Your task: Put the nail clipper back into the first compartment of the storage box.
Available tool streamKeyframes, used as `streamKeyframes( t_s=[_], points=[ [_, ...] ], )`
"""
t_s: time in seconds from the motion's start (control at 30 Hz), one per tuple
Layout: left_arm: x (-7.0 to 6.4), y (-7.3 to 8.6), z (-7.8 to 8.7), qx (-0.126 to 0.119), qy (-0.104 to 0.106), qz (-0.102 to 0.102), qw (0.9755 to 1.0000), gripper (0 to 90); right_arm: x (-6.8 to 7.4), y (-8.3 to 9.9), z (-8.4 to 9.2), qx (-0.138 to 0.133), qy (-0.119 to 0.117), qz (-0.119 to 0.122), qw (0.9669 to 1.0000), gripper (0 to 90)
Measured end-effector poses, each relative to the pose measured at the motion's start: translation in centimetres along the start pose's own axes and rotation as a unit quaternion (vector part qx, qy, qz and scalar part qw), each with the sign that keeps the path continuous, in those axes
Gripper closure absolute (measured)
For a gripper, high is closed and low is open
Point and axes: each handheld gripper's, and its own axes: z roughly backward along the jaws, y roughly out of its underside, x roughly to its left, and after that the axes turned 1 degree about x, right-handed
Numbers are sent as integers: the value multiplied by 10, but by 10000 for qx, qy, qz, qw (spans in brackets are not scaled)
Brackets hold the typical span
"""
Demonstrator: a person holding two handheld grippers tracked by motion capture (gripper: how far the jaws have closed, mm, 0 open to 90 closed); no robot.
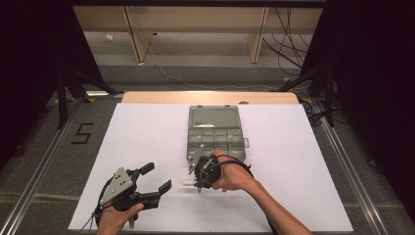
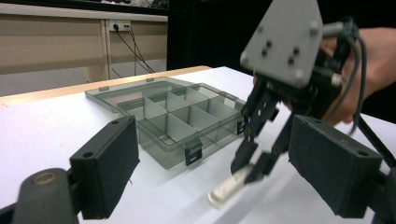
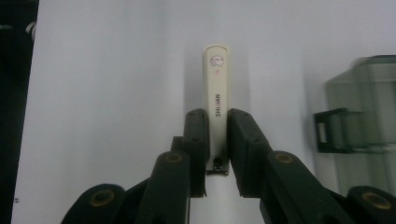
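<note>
A cream nail clipper (image 3: 216, 109) marked "SHI JIAN" is lying on the white table (image 1: 293, 161), just in front of the near edge of an open grey compartment box (image 1: 215, 134). The right tool (image 3: 216, 140) is closing its two black jaws on the clipper's sides near its hinged end, so the rest of the clipper is sticking out beyond the jaw tips. In the left gripper view the right tool (image 2: 254, 163) is tilting down steeply with the clipper's (image 2: 229, 186) free end touching the table, right beside the box's (image 2: 173, 116) front latch. The person's right hand (image 1: 235, 174) is gripping that tool from behind. The box is sitting with its clear lid folded back flat on the far side, and its divided compartments are looking bare. The left tool (image 1: 156, 177) is resting well to the left of the clipper (image 1: 188, 182), near the table's front edge, with its jaws spread wide and nothing between them, held by the left hand (image 1: 115, 218).
</note>
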Motion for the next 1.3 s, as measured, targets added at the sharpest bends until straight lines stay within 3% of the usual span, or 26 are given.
streamKeyframes(
  t_s=[0.23, 0.27, 0.43, 0.47, 0.57, 0.9, 0.93, 0.97, 1.3],
  points=[
    [1, 0, 0, 10, -9, -9, 10000, 158, -13, 4, 22, -284, 279, -333, 9987, 774],
    [1, 0, 0, -5, 15, -11, 10000, 158, -17, 4, 30, -353, 376, -493, 9975, 775],
    [1, 0, 0, -21, 12, 9, 10000, 158, -27, 4, 43, -415, 573, -745, 9947, 775],
    [1, 0, 0, 24, 39, 22, 10000, 158, -33, 3, 47, -475, 651, -873, 9929, 774],
    [0, 0, 0, 25, 45, 52, 10000, 158, -39, 2, 48, -571, 719, -1030, 9904, 774],
    [1, 0, 0, 0, -7, 11, 10000, 158, -63, -5, 48, -529, 966, -1415, 9838, 774],
    [1, 0, 0, -7, -3, 17, 10000, 158, -68, -6, 47, -567, 1040, -1543, 9809, 774],
    [1, 0, 0, -7, -3, 17, 10000, 158, -68, -6, 47, -567, 1040, -1543, 9809, 774],
    [2, 0, -1, -36, 56, -10, 10000, 158, -87, -10, 39, -553, 1219, -2072, 9691, 774]
  ],
)
